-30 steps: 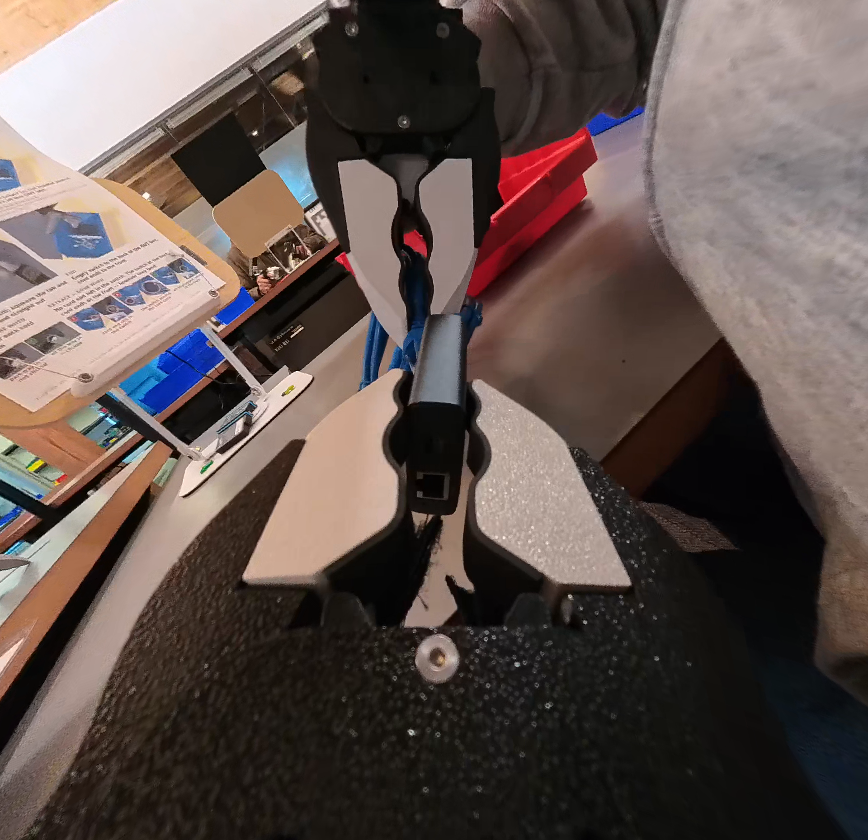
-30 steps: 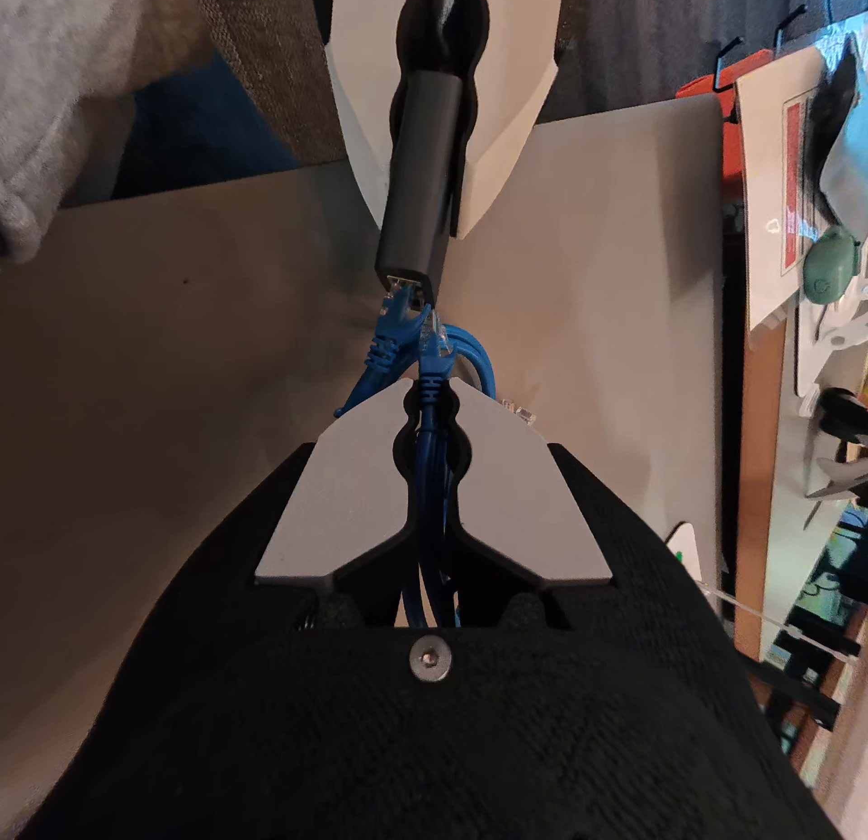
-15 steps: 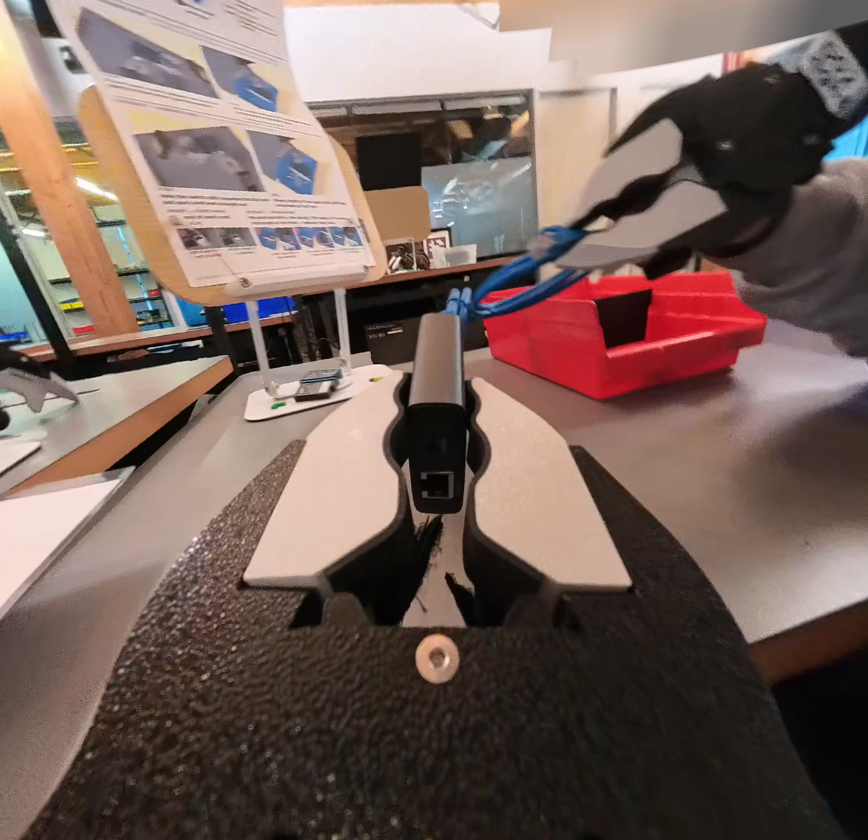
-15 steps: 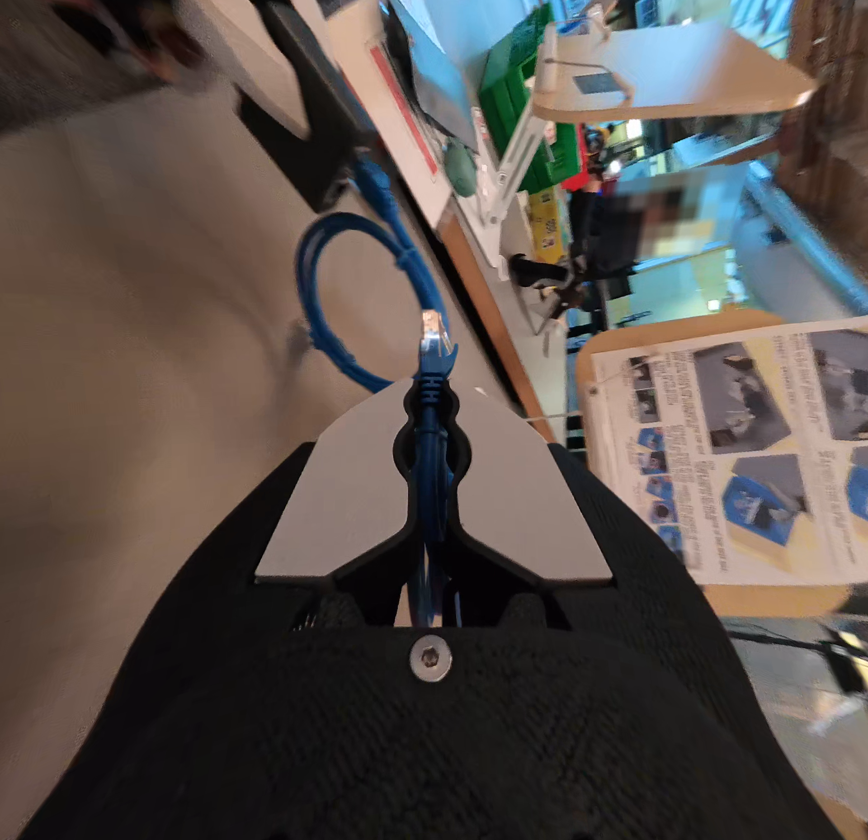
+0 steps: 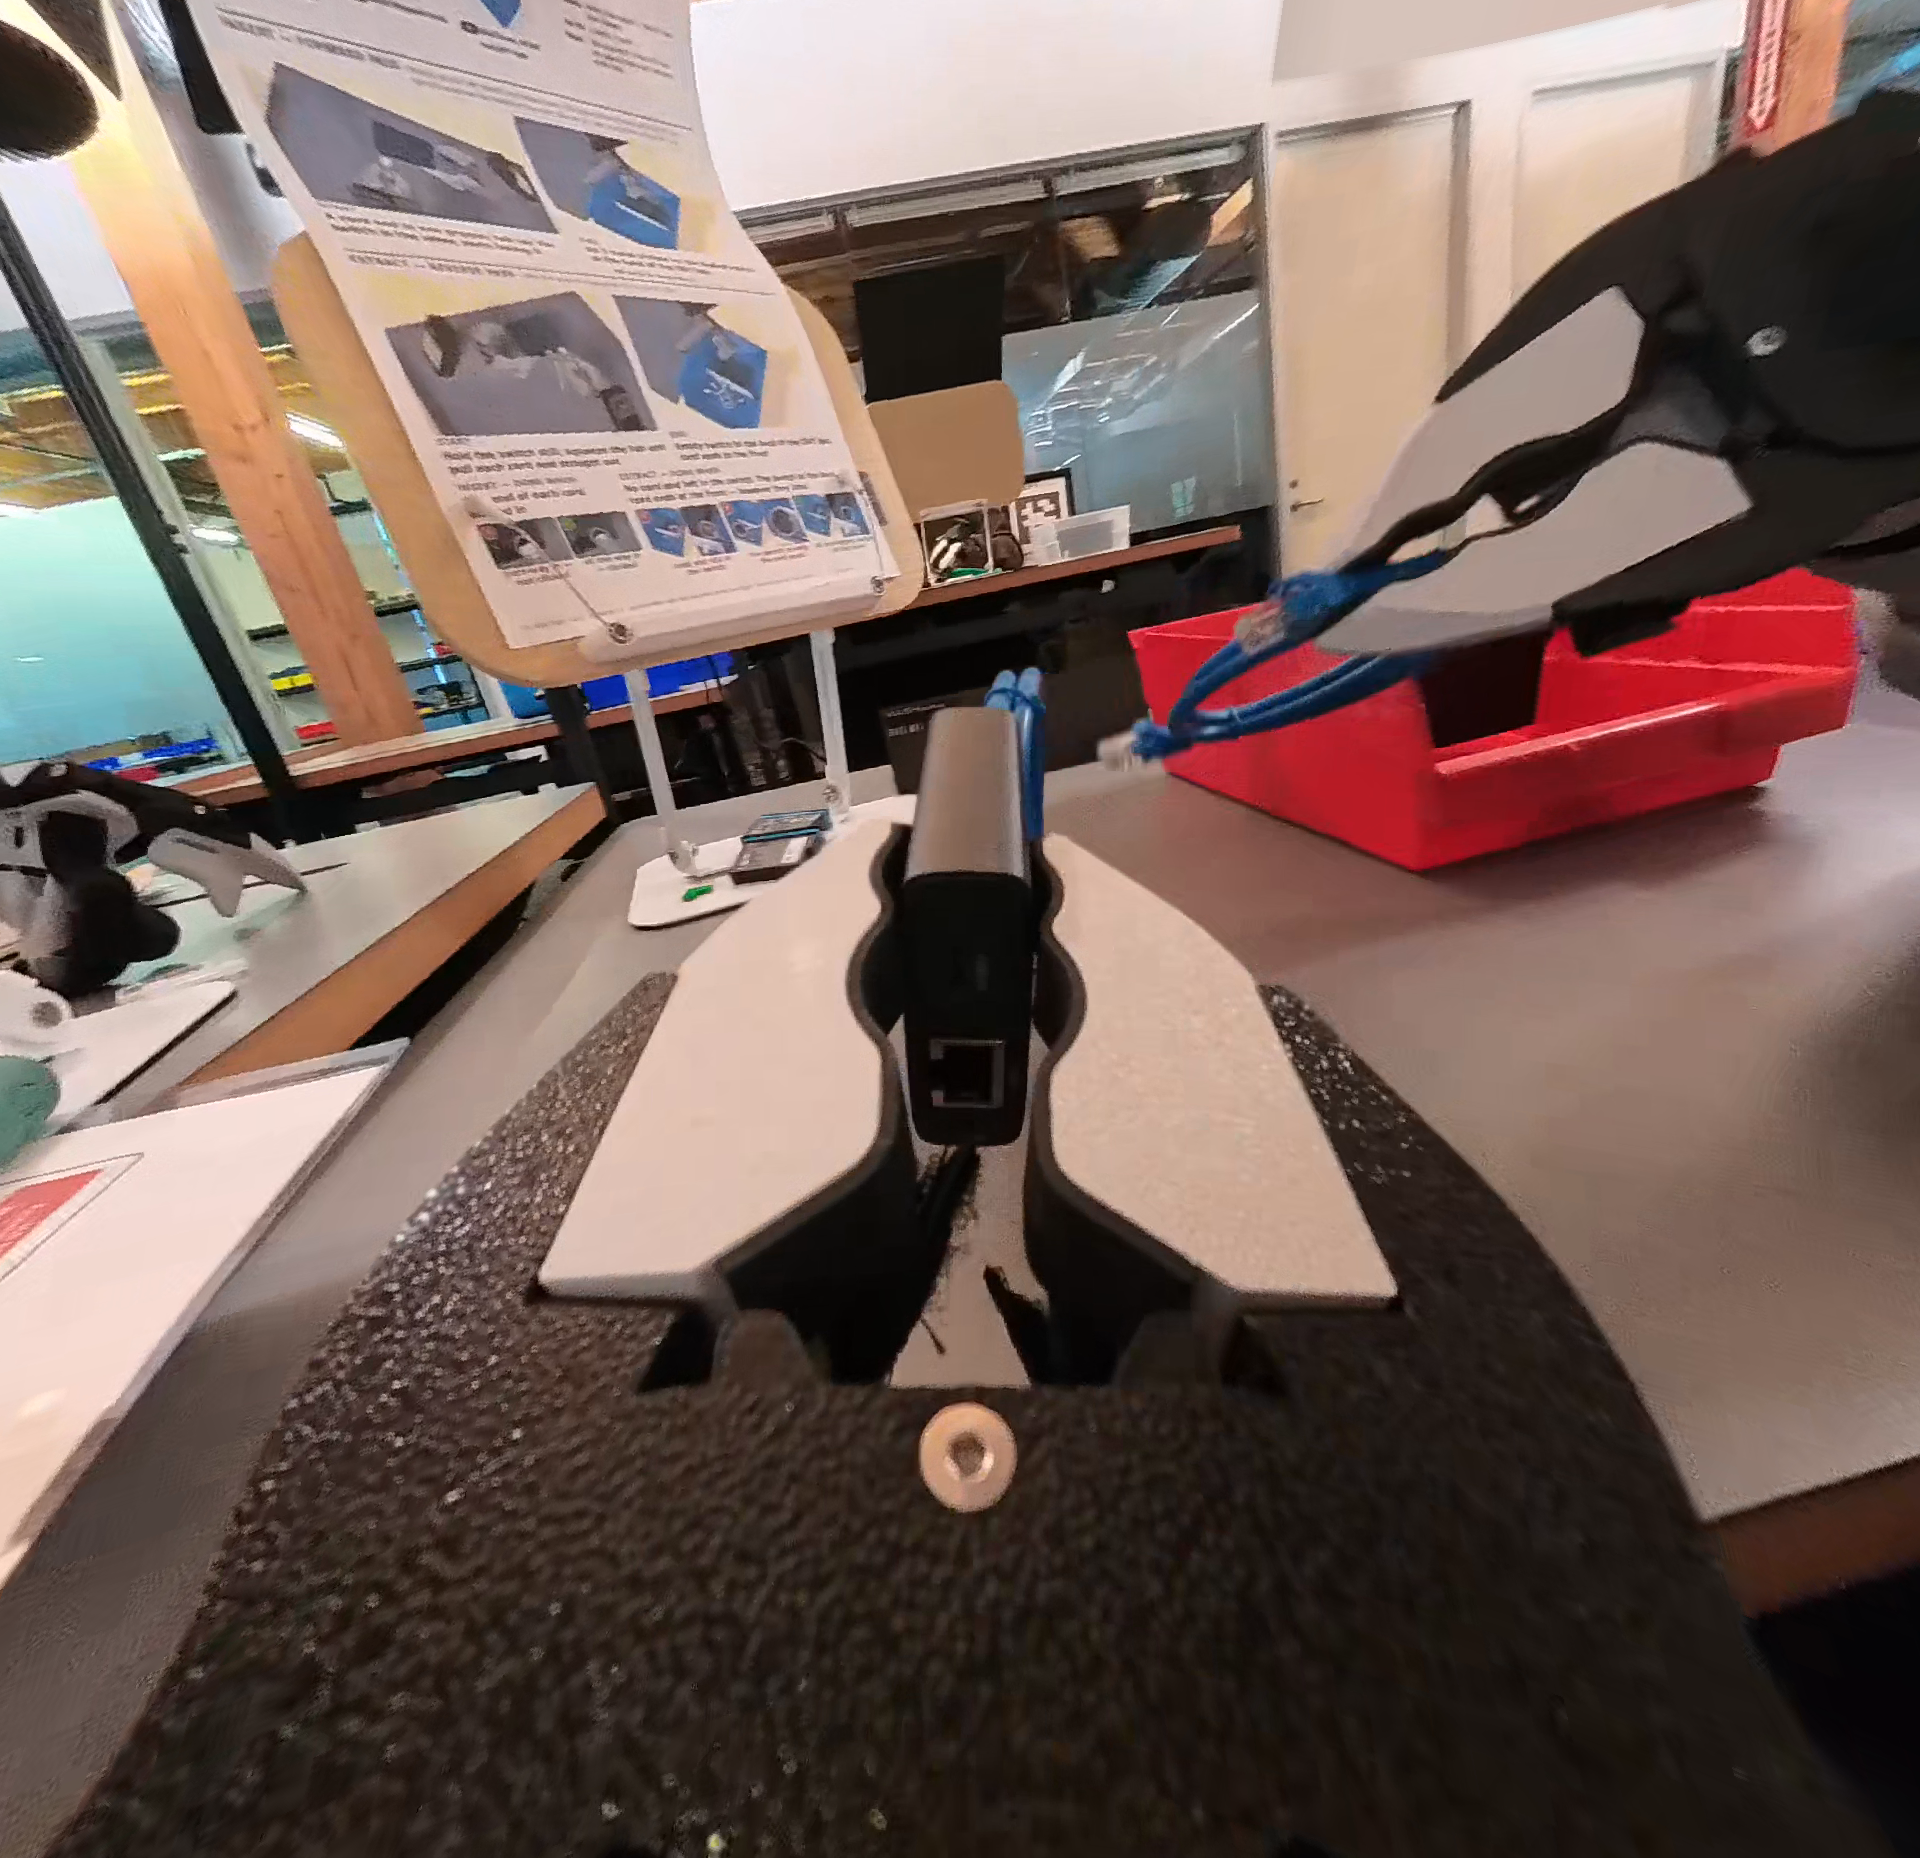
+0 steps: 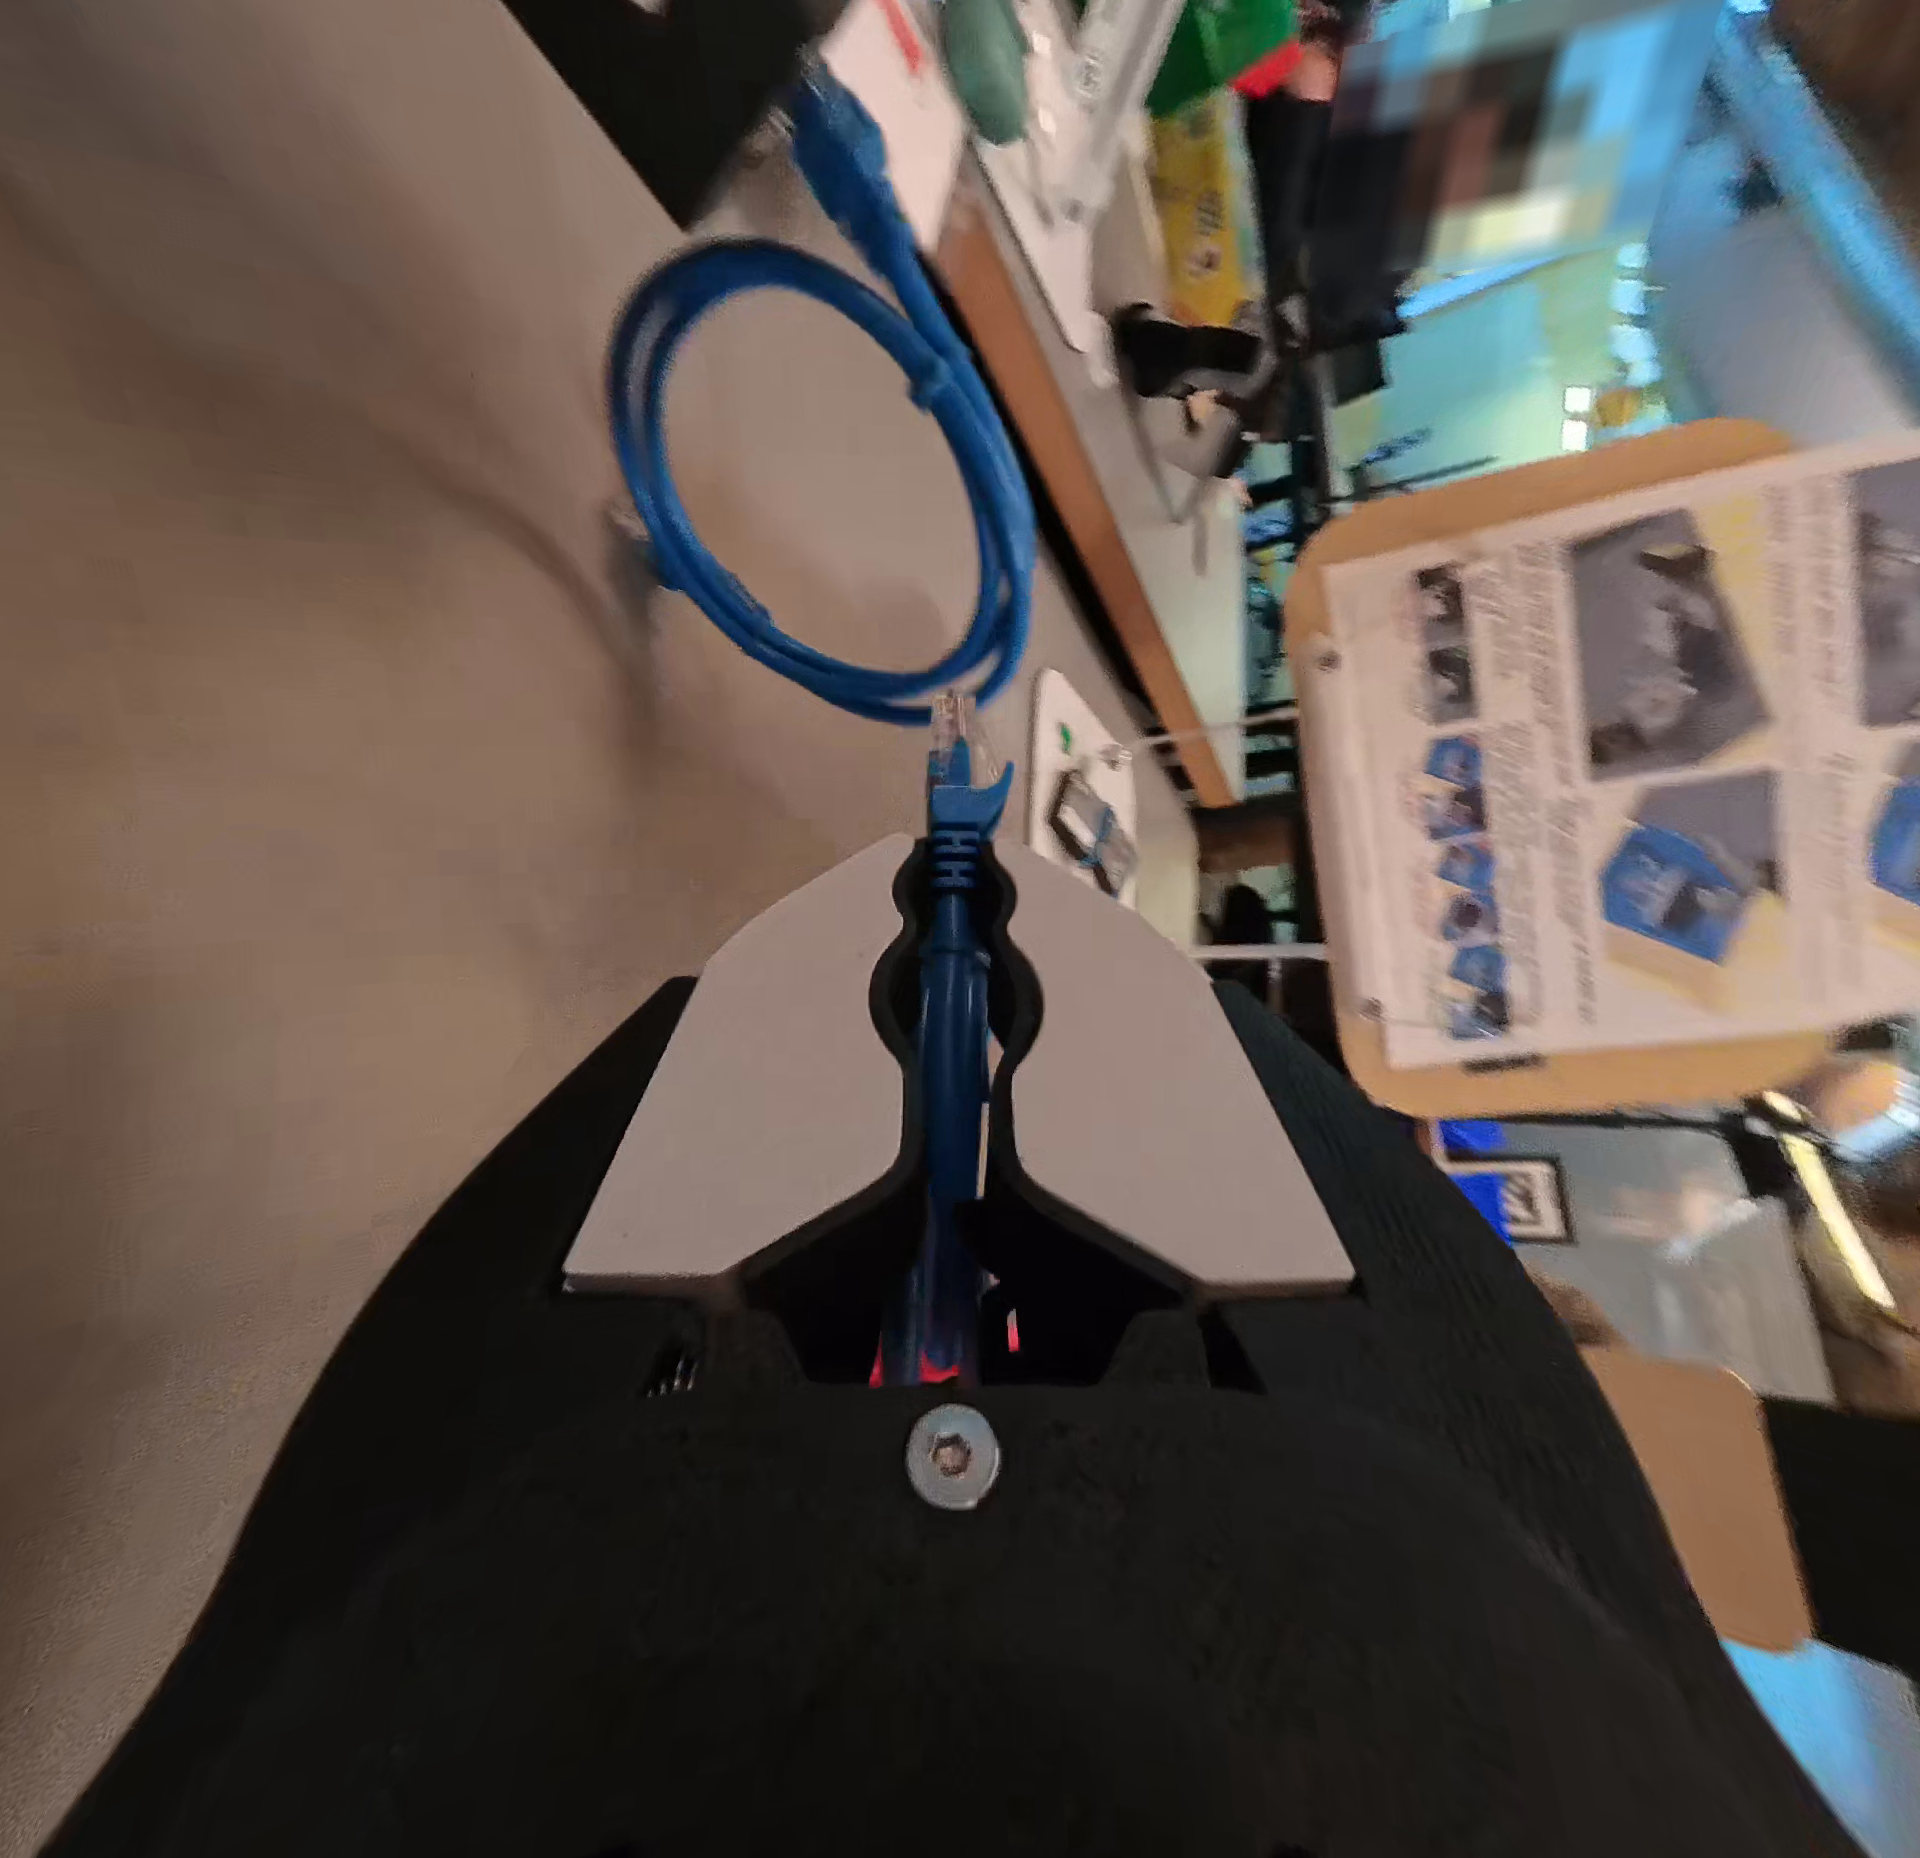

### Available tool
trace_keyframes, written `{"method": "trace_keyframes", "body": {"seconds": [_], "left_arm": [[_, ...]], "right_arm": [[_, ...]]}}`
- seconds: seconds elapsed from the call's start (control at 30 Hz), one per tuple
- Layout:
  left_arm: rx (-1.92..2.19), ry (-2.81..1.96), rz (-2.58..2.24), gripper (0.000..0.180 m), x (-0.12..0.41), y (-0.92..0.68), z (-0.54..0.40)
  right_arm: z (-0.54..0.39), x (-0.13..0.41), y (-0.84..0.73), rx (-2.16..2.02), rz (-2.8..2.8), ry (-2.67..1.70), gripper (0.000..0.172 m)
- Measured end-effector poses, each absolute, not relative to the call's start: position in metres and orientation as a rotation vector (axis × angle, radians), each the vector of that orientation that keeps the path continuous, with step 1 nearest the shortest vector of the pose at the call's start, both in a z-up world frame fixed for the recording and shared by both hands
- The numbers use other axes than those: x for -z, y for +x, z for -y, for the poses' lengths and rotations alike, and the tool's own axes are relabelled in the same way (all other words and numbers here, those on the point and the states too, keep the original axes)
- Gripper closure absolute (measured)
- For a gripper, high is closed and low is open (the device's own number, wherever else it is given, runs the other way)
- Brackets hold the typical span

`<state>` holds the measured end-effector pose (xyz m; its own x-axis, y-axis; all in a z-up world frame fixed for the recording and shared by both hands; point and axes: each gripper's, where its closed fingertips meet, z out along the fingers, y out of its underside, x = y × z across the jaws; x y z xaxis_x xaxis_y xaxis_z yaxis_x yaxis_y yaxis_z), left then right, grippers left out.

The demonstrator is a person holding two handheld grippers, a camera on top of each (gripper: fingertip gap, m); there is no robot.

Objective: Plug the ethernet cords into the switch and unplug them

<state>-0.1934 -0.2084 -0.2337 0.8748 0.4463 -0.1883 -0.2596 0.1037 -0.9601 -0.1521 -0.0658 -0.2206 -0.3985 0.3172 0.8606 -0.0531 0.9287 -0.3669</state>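
Change since earlier: a second ago the right gripper (image 5: pixel 1340 603) faced the left gripper (image 5: pixel 966 873) head-on, its cord's plug at the end of the switch (image 5: pixel 966 935); it has since swung off to the right and upward, taking that plug clear of the switch, and the view now looks across the table instead of down at it.
Left gripper: jaws clamped on the black switch, both pads pressing its sides; the switch lies lengthwise between the fingers, one open port on its near end facing the camera.
Cords at the switch: two blue plugs (image 5: pixel 1016 684) sit at the far end of the switch, their cable running down its right side.
Right gripper: jaws closed on a blue ethernet cord (image 6: pixel 951 977), gripped at the ribbed boot just behind the clear plug (image 6: pixel 951 728), which sticks out past the fingertips into free air.
Loose cord: a blue coil (image 6: pixel 831 478) hangs ahead of the plug, leading up to the switch (image 6: pixel 717 94); a second clear plug (image 5: pixel 1117 754) dangles off it.
Table: grey top (image 5: pixel 1455 1029) beneath both grippers.
Red bin: an open-front red bin (image 5: pixel 1558 769) stands on the table behind the right gripper; what it contains cannot be made out.
Stand: a white base (image 5: pixel 686 889) with a small dark device (image 5: pixel 779 842) on it holds up a board with a printed instruction sheet (image 5: pixel 582 354).
Far left: another table (image 5: pixel 312 904) bearing a black-and-white tool (image 5: pixel 94 873).
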Motion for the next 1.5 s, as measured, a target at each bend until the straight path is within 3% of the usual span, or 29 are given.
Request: {"method": "trace_keyframes", "body": {"seconds": [0.4, 0.83, 1.5], "left_arm": [[-0.379, -1.324, 0.098, 0.16, 0.224, -0.177, 0.19], [-0.183, -1.347, -0.167, 0.161, 0.233, -0.134, 0.183], [-0.482, -1.397, -0.697, 0.16, 0.234, -0.079, 0.178]], "right_arm": [[0.143, 0.264, -0.121, -0.9, 2.45, -0.185, 0.164], [0.14, 0.27, -0.13, -0.962, 2.167, -0.165, 0.164], [0.143, 0.269, -0.1, -1.076, 1.84, -0.062, 0.164]]}}
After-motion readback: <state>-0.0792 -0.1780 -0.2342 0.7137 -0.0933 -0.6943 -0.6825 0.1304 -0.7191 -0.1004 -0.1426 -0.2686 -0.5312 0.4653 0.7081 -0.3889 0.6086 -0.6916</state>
